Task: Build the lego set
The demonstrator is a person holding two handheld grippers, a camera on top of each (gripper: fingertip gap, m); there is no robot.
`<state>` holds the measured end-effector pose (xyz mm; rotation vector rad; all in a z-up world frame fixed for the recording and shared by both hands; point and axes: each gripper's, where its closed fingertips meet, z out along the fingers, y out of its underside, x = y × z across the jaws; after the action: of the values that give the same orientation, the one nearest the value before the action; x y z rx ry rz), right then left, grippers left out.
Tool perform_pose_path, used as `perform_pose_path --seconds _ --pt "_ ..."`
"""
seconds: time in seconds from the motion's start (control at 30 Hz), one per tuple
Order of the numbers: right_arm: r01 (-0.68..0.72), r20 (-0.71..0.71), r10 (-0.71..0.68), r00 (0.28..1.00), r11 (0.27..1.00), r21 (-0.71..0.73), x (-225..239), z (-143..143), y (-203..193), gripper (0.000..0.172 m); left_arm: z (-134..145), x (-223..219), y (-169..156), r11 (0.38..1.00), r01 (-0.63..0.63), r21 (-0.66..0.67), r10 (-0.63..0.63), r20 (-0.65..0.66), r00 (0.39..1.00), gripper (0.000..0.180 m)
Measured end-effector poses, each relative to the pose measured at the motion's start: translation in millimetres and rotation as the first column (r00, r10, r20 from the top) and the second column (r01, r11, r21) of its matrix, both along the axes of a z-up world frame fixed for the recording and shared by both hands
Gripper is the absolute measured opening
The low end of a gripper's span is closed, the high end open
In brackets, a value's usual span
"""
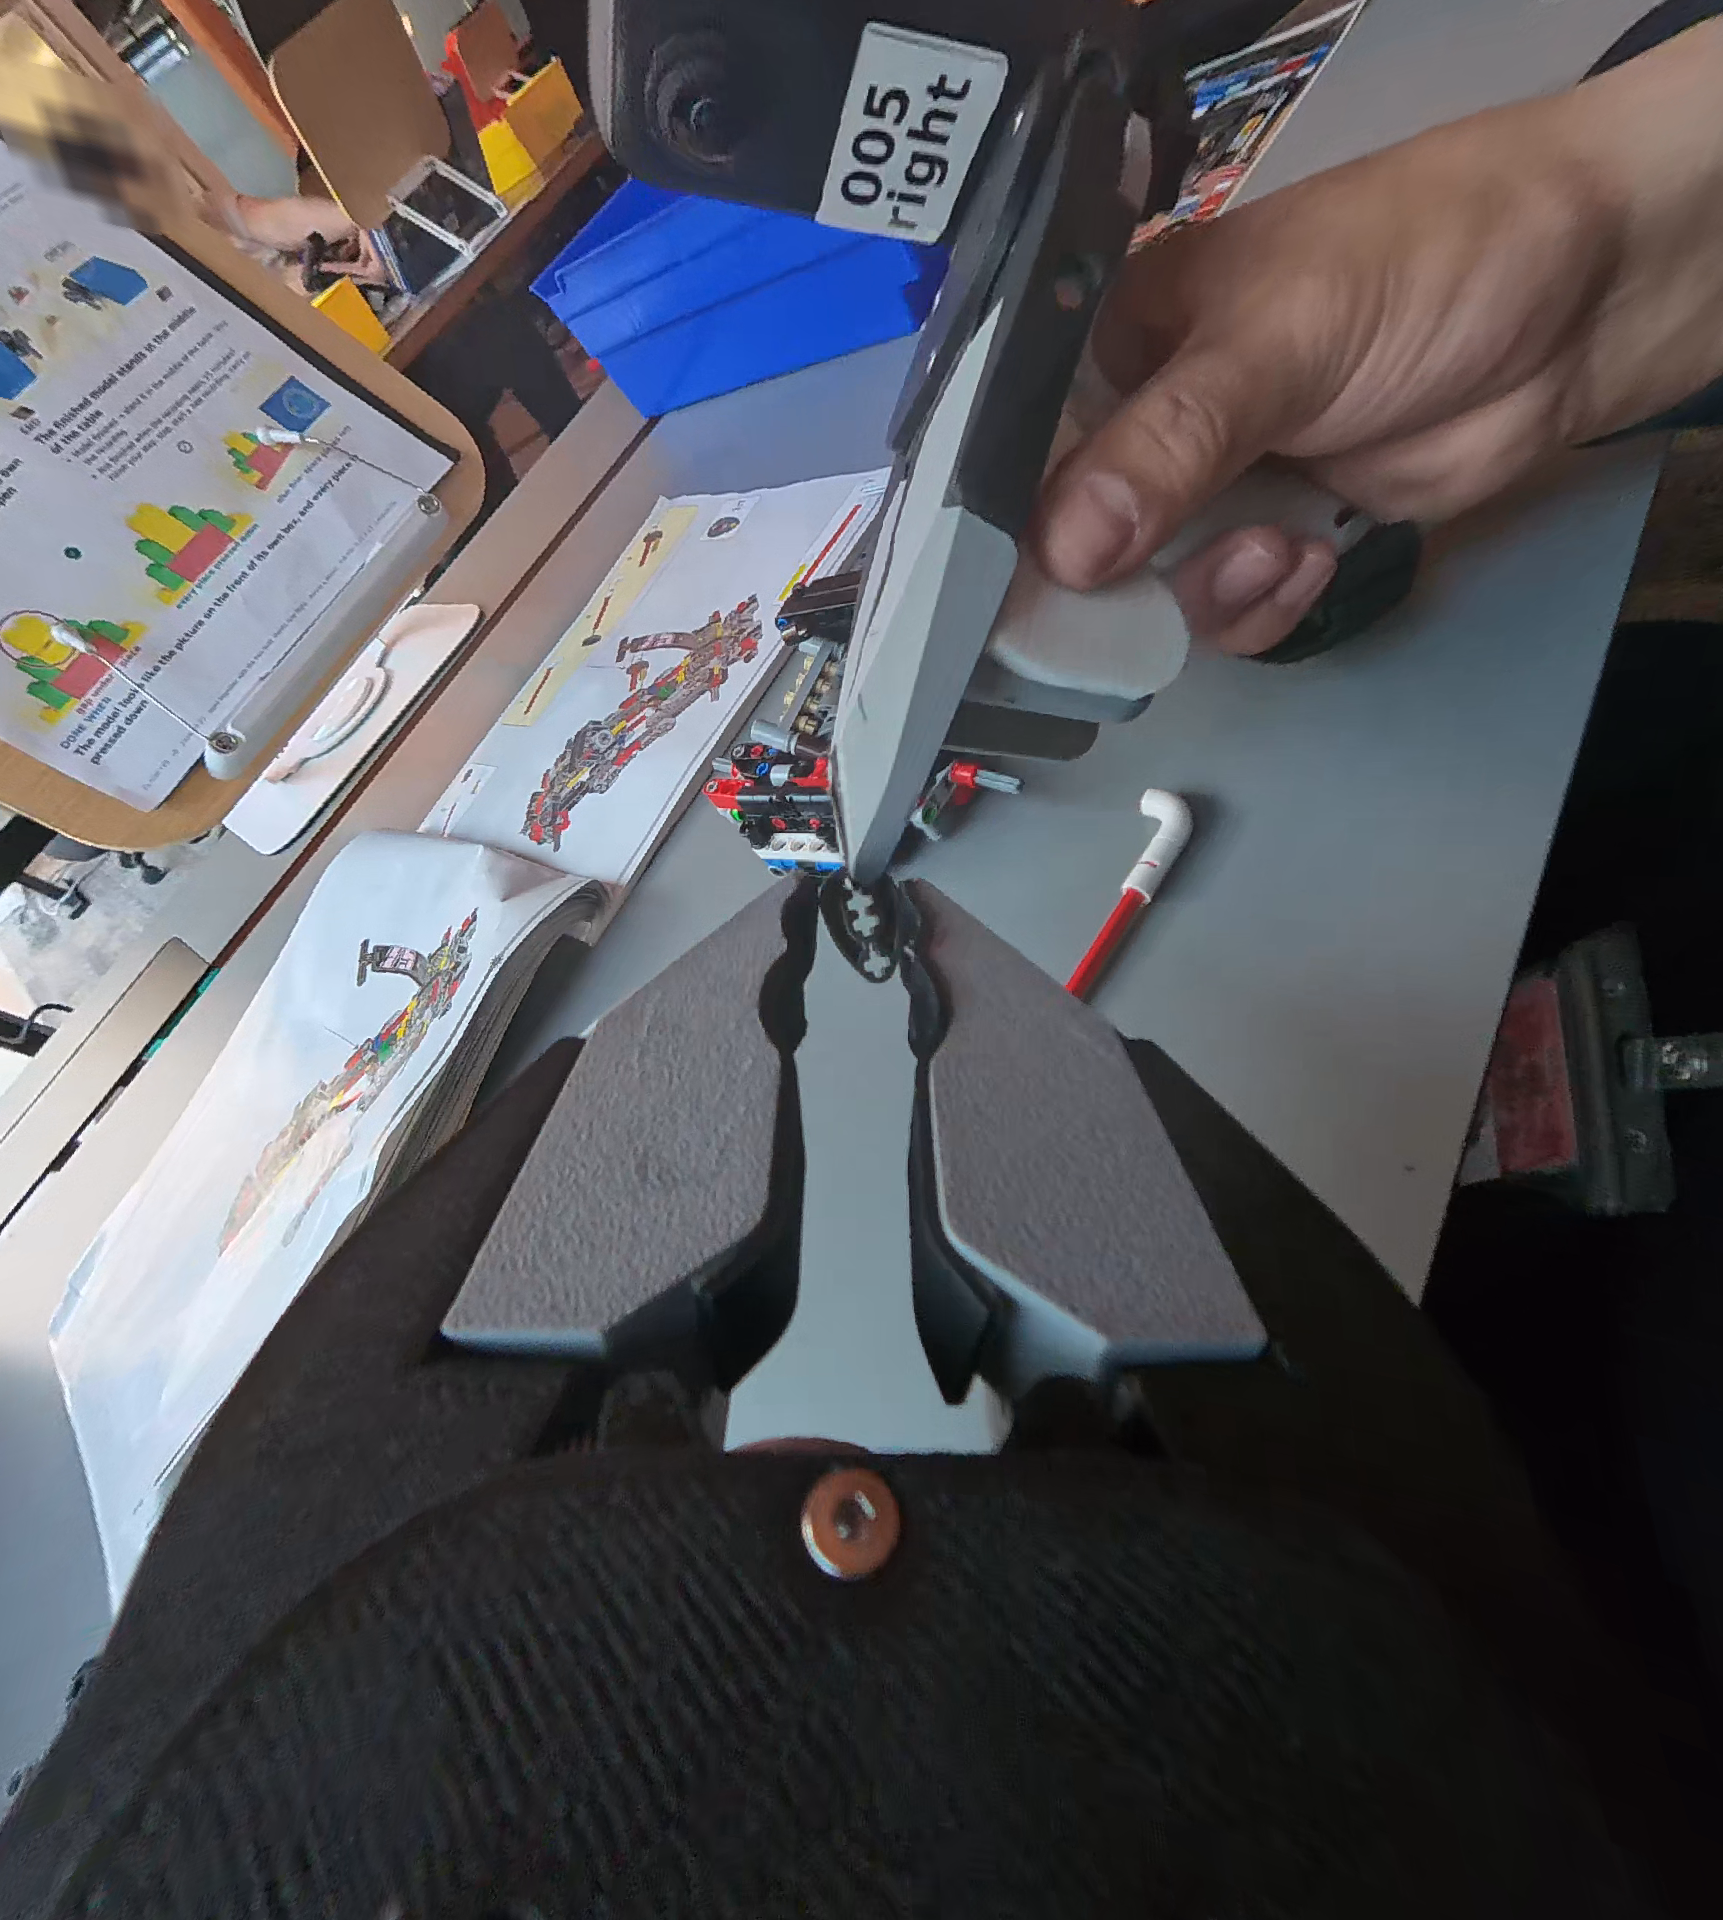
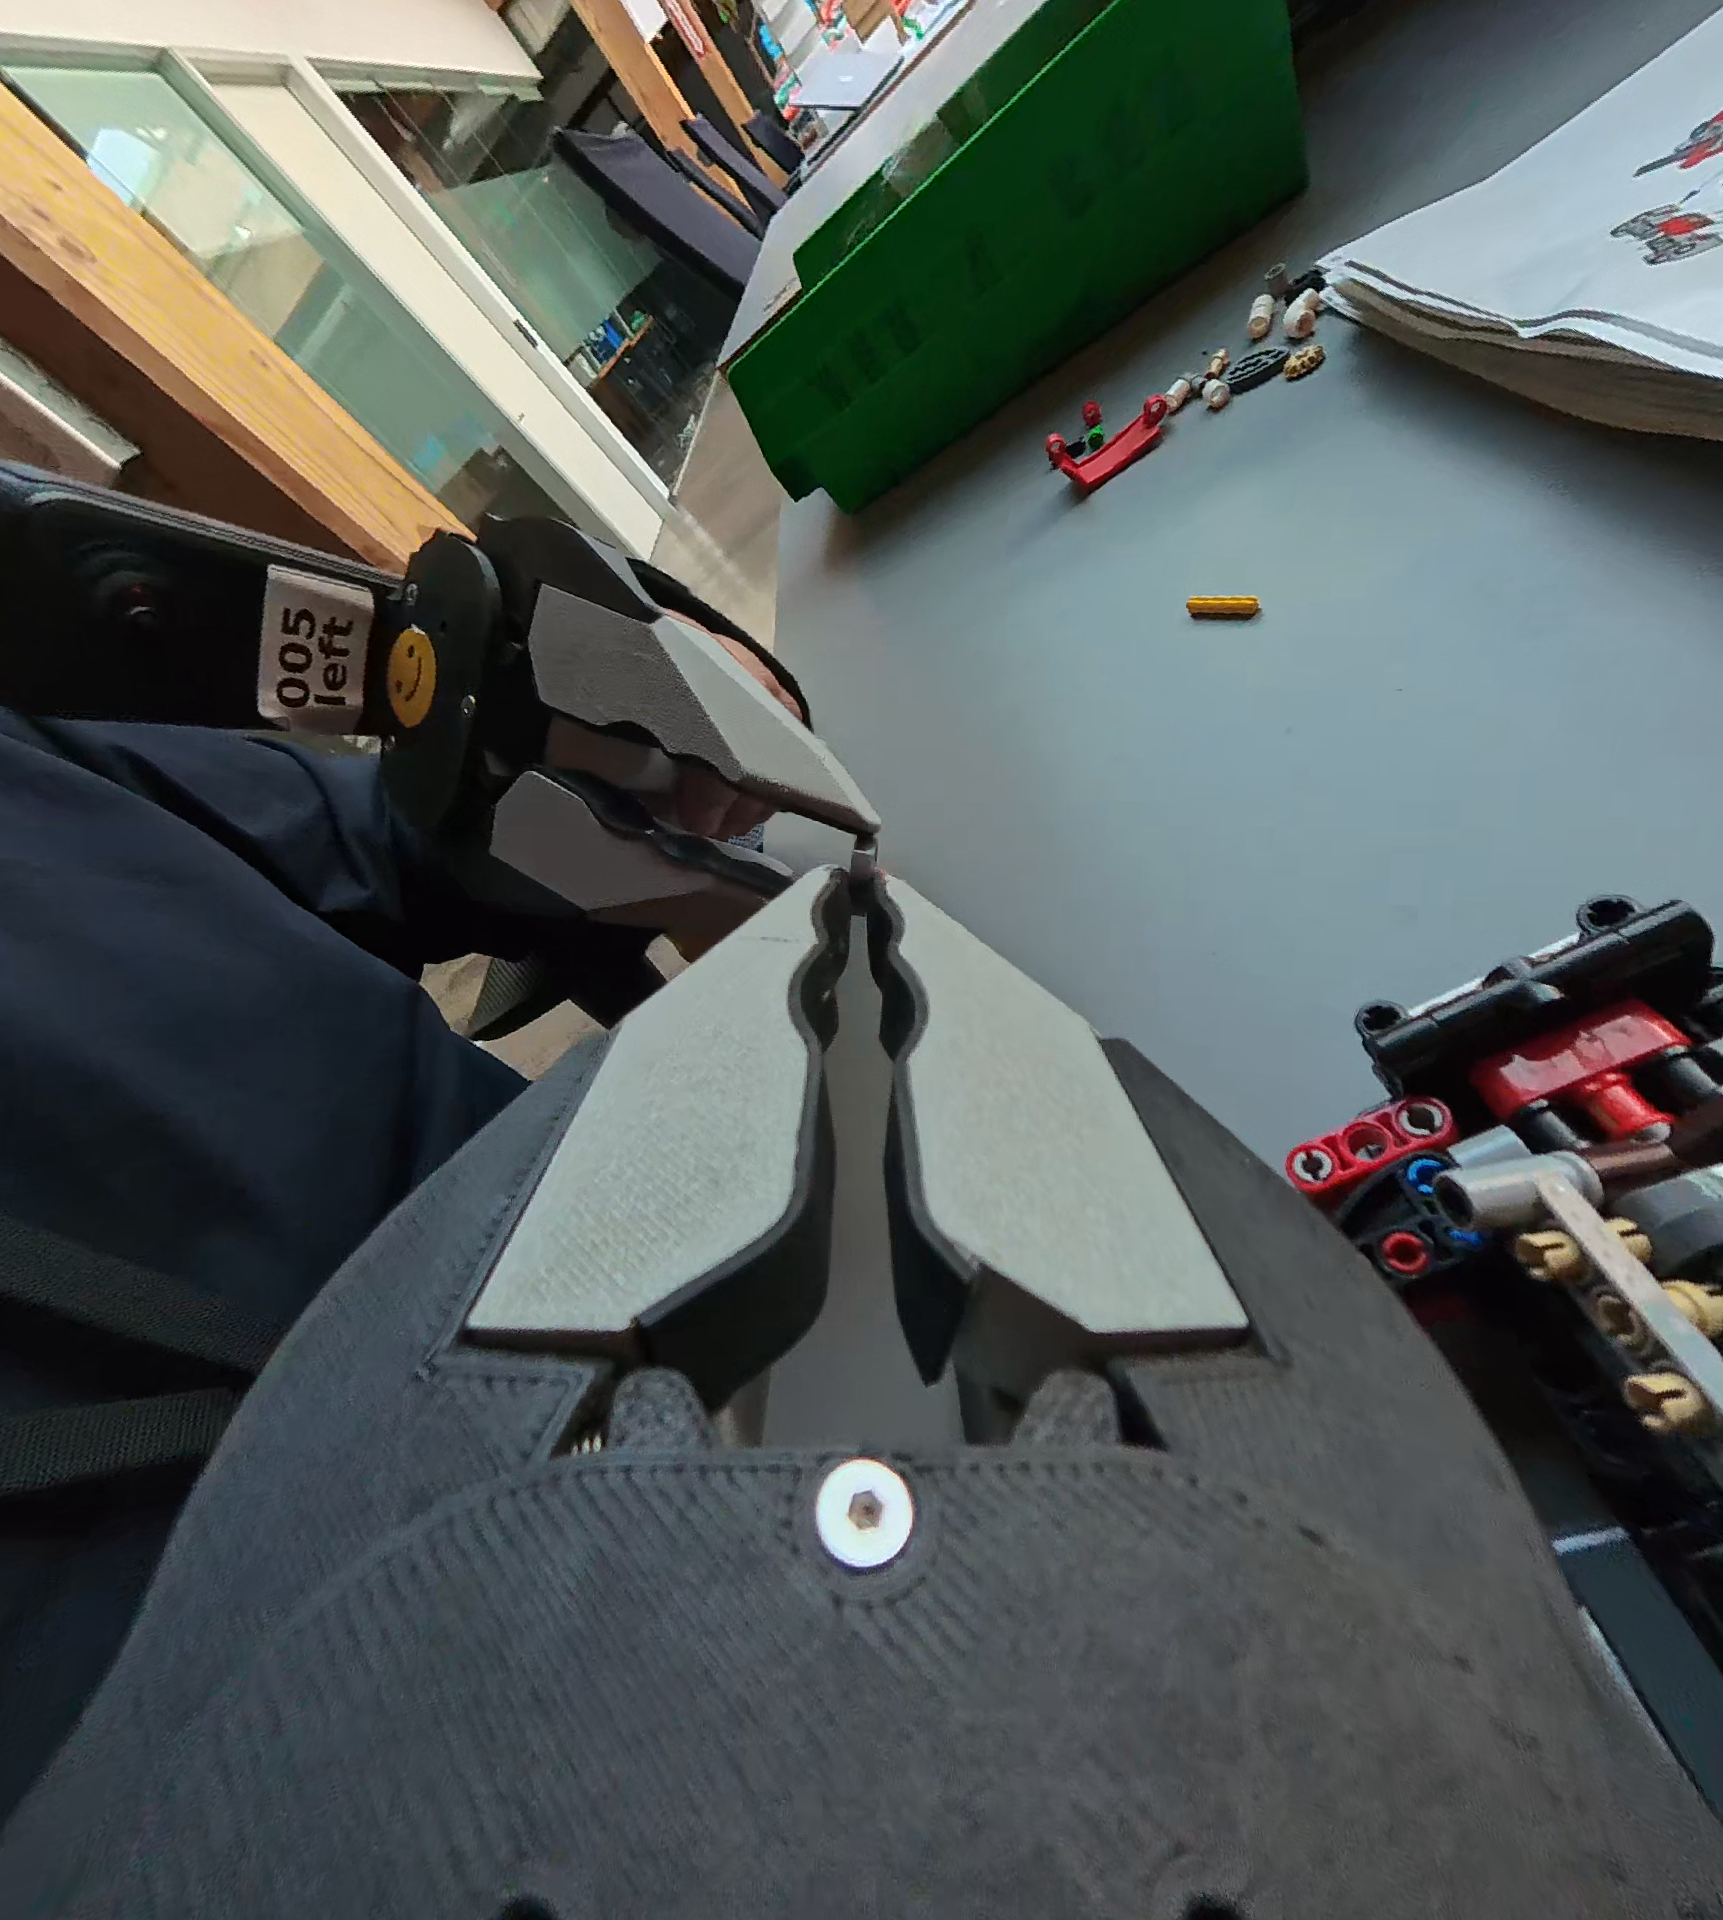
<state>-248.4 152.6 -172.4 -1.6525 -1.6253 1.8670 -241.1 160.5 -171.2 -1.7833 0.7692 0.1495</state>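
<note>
Pinching black holed piece (image 1: pixel 862 928), left hand-held gripper (image 1: pixel 859 914); right hand-held gripper (image 2: pixel 862 888) pressed together; grey table (image 2: pixel 1252 790).

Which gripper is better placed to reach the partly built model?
Probably the right gripper: the model lies close beside it, while the left gripper holds a small black piece.

table (image 2: pixel 1252 831): smooth matt grey | left gripper (image 1: pixel 862 914) fingers (image 1: pixel 670 1122): rough grainy grey plastic, black rubbery pads pressed on glossy black plastic link (image 1: pixel 862 930) | booklet (image 1: pixel 317 1039): white paper | bin (image 1: pixel 732 281): glossy blue plastic | stand (image 1: pixel 244 343): light wood
</note>
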Motion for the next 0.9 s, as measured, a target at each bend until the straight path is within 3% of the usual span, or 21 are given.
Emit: perform_pose_path --seconds 0.47,0.67,0.9 --pt "0.099 0.074 -0.103 0.992 0.993 0.058 -5.7 -8.8 7.2 0.000 -16.9 -10.6 7.8 0.990 -0.124 -0.065 0.115 -0.127 0.985 0.014" --pt "0.126 0.064 -0.137 0.988 0.979 0.163 -6.7 -8.1 10.1 0.000 -17.0 -11.2 11.5 0.984 -0.149 -0.095 0.140 -0.098 0.985 0.014" --pt "0.126 0.077 -0.140 0.987 0.978 0.165 -8.9 -12.8 10.5 0.000 -22.5 -13.9 12.6 0.981 -0.163 -0.101 0.149 -0.129 0.980 0.014"
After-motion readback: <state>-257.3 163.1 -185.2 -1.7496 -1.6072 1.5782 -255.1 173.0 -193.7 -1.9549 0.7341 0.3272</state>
